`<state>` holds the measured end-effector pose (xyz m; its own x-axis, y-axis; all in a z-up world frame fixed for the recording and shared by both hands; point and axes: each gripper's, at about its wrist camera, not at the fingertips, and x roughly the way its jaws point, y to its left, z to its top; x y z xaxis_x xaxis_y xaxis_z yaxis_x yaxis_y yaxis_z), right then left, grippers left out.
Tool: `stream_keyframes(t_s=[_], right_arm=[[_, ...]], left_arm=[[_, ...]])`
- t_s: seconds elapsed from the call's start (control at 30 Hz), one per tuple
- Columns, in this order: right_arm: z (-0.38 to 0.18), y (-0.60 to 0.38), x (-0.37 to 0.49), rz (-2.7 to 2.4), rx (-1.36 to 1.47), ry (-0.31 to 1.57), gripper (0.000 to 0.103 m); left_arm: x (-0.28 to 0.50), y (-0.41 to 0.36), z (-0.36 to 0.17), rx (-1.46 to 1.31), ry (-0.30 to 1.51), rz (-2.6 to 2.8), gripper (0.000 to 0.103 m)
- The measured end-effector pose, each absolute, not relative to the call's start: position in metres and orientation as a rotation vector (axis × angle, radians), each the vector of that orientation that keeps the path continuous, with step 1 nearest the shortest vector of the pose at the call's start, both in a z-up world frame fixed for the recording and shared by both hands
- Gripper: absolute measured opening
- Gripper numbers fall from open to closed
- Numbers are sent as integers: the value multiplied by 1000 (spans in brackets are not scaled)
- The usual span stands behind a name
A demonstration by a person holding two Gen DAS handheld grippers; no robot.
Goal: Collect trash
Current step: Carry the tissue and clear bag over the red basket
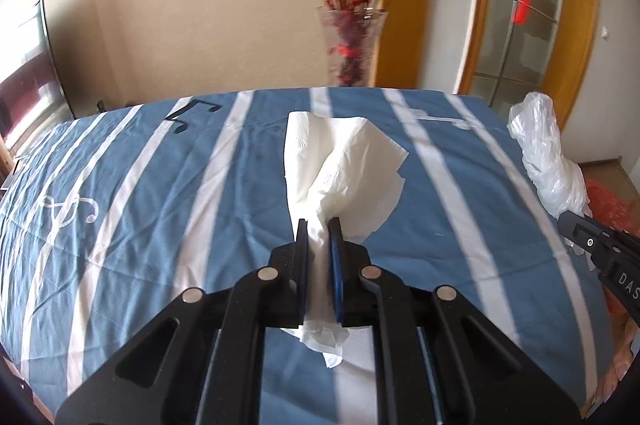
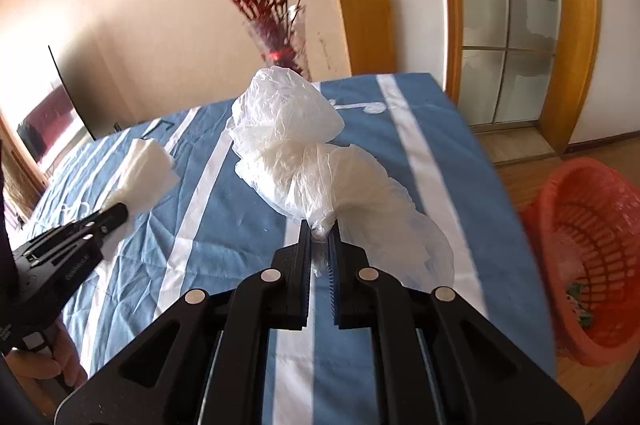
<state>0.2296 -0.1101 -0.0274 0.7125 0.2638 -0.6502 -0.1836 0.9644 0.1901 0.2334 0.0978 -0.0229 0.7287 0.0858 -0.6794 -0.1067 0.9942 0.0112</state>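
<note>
- The left gripper [image 1: 318, 225] sits at the lower centre of the left wrist view, its fingers [image 1: 335, 245] clamped on a white paper tissue [image 1: 340, 161].
- The tissue fans out above the fingertips toward the centre of the frame, and a crumpled tail of it hangs out behind the fingers, lower in the frame.
- Under it lies a blue cloth with white stripes [image 1: 160, 185], printed with music notes, covering the tabletop and filling the middle band of the frame.
- In the right wrist view the same tissue [image 2: 150, 165] shows at centre left, held by the left gripper [image 2: 116, 215], which reaches in from the lower left.
- The right gripper [image 2: 320, 229] occupies the lower centre of the right wrist view, its fingers [image 2: 304, 245] pinched on a neck of a crumpled white plastic bag [image 2: 288, 129].
- The bag balloons up from the fingertips toward the centre of the frame, with a looser part spreading to the right of them.
- In the left wrist view the bag [image 1: 548, 153] appears at the right edge, with the right gripper [image 1: 592, 245] just below it.
- An orange plastic basket [image 2: 588, 257] is on the wooden floor at the right edge of the right wrist view, beside the cloth's edge, tilted with its opening facing the camera; some greenish scraps lie inside.
- A glass vase of red-berried branches [image 1: 352, 41] rises behind the far edge of the cloth, upper centre.
- A wood-framed glass door [image 2: 508, 25] fills the upper right.
</note>
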Motion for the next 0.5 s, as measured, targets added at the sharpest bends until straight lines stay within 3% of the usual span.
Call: stream_keyframes(t_s=[0.5], right_arm=[[-15, -172, 185, 158, 187, 653, 8]], left_arm=[[208, 16, -2, 49, 703, 0, 11]])
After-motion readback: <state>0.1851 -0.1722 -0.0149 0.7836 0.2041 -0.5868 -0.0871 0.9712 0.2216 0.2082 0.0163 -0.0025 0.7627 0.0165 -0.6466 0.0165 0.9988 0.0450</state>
